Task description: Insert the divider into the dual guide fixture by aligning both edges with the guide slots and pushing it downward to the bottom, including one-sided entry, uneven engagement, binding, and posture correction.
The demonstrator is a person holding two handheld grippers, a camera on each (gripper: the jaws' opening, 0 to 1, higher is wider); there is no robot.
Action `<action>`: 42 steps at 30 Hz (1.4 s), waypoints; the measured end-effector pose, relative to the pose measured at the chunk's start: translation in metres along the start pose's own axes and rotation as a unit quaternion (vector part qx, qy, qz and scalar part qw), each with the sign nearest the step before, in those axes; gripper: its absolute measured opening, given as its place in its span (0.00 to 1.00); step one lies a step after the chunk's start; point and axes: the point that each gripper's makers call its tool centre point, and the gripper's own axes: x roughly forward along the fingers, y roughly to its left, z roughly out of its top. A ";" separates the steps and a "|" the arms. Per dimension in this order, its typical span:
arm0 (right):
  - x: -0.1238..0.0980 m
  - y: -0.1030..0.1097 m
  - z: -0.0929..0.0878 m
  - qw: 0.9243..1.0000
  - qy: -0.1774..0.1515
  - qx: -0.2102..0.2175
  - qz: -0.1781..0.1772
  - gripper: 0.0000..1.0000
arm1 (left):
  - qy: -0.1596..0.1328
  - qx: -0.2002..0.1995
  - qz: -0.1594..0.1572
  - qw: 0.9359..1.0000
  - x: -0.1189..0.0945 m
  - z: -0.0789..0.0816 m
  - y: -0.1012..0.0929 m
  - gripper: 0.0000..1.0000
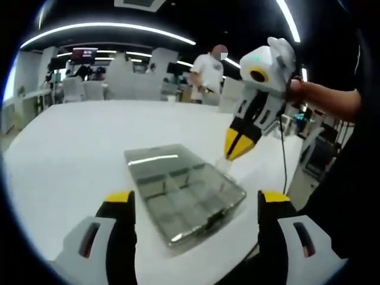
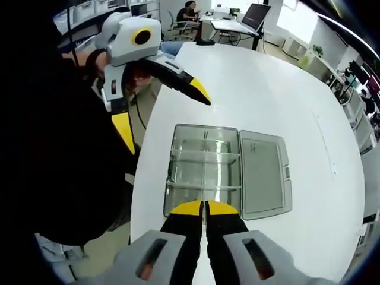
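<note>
- Ahead of the left gripper (image 1: 193,205), between its two widely parted yellow-tipped jaws, a clear plastic compartment box (image 1: 185,191) lies flat on the white table (image 1: 71,142); this gripper is released and grasps nothing.
- Inside the box, thin clear dividers (image 1: 178,189) stand in their slots and split it into small cells.
- Beyond the box's far right corner, the right gripper (image 1: 237,146) points down with its yellow tips pressed together; a thin pale sliver shows just under the tips, but I cannot tell whether it is a held divider.
- Directly in front of the right gripper (image 2: 205,208) in its own view, the jaws are clenched tight, tips touching, at the near edge of the box (image 2: 205,169).
- The box's lid (image 2: 264,175) lies opened flat to that gripper's right.
- To its upper left, the left gripper (image 2: 163,110) hangs above the table edge (image 2: 267,89), jaws spread wide.
- Far behind the table, a person (image 1: 208,74) stands among desks.
</note>
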 end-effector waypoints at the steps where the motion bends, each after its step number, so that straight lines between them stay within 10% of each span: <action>1: 0.001 0.000 -0.001 1.000 0.003 0.000 0.002 0.00 | 0.001 -0.002 0.000 1.000 0.000 0.000 0.000 0.83; 42: 0.018 -0.002 -0.008 0.999 0.020 0.024 0.040 0.00 | 0.002 -0.010 0.012 1.000 0.000 -0.001 0.011 0.82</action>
